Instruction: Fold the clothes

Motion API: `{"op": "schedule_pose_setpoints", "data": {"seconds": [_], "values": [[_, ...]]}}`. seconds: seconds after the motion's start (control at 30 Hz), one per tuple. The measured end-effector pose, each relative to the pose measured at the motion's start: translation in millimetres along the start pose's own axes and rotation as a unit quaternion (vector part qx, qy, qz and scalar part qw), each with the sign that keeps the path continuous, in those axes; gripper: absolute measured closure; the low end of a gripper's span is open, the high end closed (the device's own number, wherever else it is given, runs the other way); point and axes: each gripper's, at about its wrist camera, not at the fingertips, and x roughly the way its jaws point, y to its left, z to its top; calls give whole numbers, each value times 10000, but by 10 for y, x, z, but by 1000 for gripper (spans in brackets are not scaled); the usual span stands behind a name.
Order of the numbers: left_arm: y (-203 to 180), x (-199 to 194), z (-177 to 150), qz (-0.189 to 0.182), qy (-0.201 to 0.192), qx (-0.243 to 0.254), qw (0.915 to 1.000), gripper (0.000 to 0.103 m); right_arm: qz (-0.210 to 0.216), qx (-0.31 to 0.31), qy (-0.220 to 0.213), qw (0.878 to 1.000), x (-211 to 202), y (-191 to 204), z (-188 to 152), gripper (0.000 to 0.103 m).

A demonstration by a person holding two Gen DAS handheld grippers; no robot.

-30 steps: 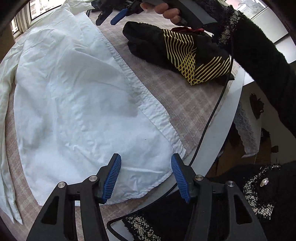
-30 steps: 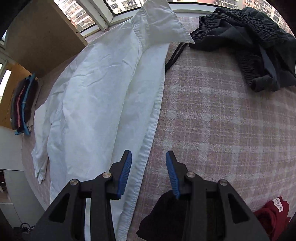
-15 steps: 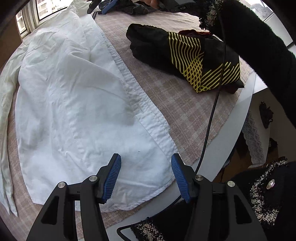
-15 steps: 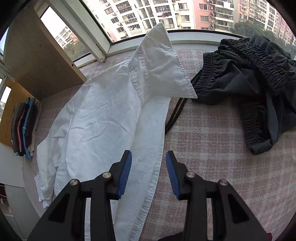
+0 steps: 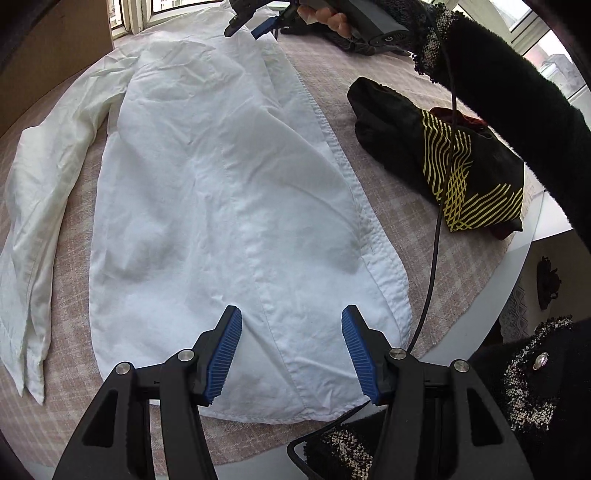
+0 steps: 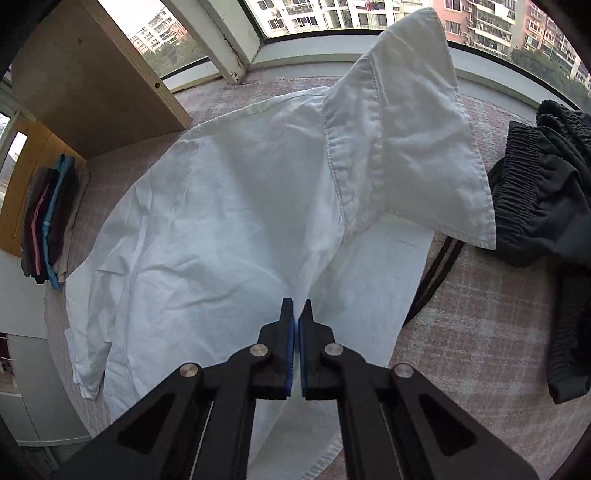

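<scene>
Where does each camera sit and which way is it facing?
Left wrist: on the left tongs, steeply down at the white shirt's hem; open pads, black sleeve, right tongs.
Right wrist: on the right tongs, down at the white shirt's collar end; pads shut on the fabric.
Shared: the shirt, plaid tablecloth.

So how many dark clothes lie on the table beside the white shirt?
2: one with yellow lines at the near edge, one with elastic waist near the window. Others may be hidden.
</scene>
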Motion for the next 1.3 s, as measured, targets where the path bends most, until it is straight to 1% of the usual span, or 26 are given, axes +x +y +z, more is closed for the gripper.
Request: {"op": "schedule_pose_setpoints", "data": {"seconds": [0.07,0.2,0.27,0.33,0.37,0.4,0.47,0.5,0.53,0.57,0.63,0.77,0.83,0.87,0.9,0.97,1.0,1.03,1.13,1.23,1.3], "values": [[-2,8,16,-13,11,11,10000,49,-71,-115,-221,9997,-198,71,28,101],[-20,22,37,-92,35,33,9999,49,-608,-172,-643,9959,-540,164,173,101],[-55,34,41,-177,60,54,9998,49,-818,-263,-536,9949,-483,202,241,99],[-122,70,53,-247,84,127,9996,49,-1193,-392,-231,9918,-271,226,292,84],[-163,89,62,-263,95,186,9994,49,-1415,-411,-88,9890,-163,216,306,83],[-208,107,71,-292,113,260,9992,49,-1352,-330,-56,9903,-138,168,295,83],[-308,145,94,-399,143,400,9983,49,-1052,-105,-59,9944,-139,49,261,83],[-363,169,107,-457,169,463,9977,49,-884,16,-50,9961,-154,-8,245,80],[-422,197,119,-519,208,547,9969,47,-855,56,-29,9963,-167,-43,218,76],[-484,228,124,-571,256,654,9959,44,-871,69,-5,9962,-178,-70,188,74],[-596,309,124,-579,337,849,9941,43,-904,78,45,9959,-187,-108,128,73],[-712,495,97,-348,501,1100,9921,43,-727,69,178,9972,-140,-130,25,72],[-716,483,89,-442,404,1168,9914,44,-566,145,204,9981,-145,-168,10,73],[-696,481,94,-499,396,1128,9916,51,-486,183,217,9984,-148,-187,2,73],[-666,477,99,-582,393,1055,9919,56,-390,315,123,9987,-201,-244,4,72],[-565,428,106,-885,338,795,9923,71,-238,571,-111,9980,-333,-369,13,72],[-512,397,108,-1050,301,656,9919,74,-248,600,-175,9977,-378,-412,18,72],[-465,356,106,-1170,244,549,9913,76,-332,597,-201,9975,-403,-445,25,72],[-381,203,90,-1286,18,421,9908,77,-533,741,-266,9955,-418,-568,75,72],[-305,79,81,-1346,-142,316,9903,77,-211,1158,-530,9916,-452,-740,168,73],[-224,21,96,-1321,-185,249,9908,77,129,1240,-564,9906,-459,-754,224,72]]}}
